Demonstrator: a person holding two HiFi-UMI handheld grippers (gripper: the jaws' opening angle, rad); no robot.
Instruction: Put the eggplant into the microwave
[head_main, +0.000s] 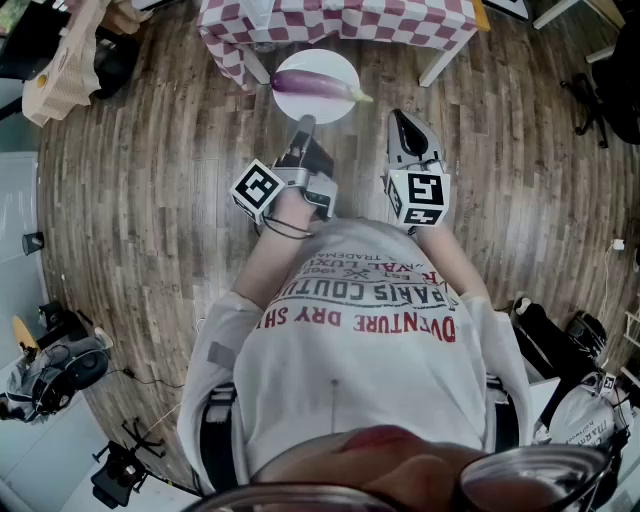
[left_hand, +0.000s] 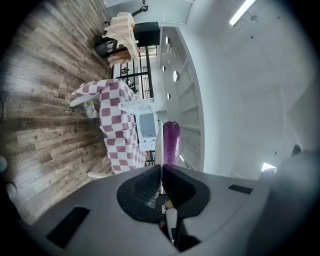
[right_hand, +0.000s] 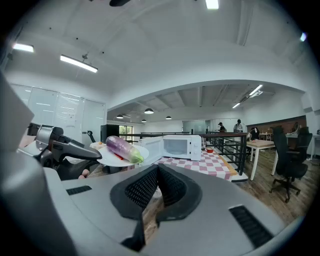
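A purple eggplant (head_main: 312, 85) with a green stem end lies on a white plate (head_main: 335, 62). My left gripper (head_main: 304, 124) is shut on the plate's near rim and holds it level in the air. In the left gripper view the plate (left_hand: 158, 142) shows edge-on, with the eggplant (left_hand: 171, 140) beside it. The white microwave (right_hand: 181, 147) stands on the red-checked table (right_hand: 217, 162), its door (right_hand: 151, 148) swung open. My right gripper (head_main: 400, 117) hangs to the right of the plate, shut and holding nothing. In the right gripper view the eggplant (right_hand: 123, 148) and plate (right_hand: 107, 159) are at the left.
The checked table (head_main: 340, 25) is straight ahead, just beyond the plate. A black office chair (right_hand: 287, 162) and a white table (right_hand: 267, 145) stand at the right, with a black railing (right_hand: 225, 142) behind. Bags and gear (head_main: 60, 70) lie on the wooden floor at the left.
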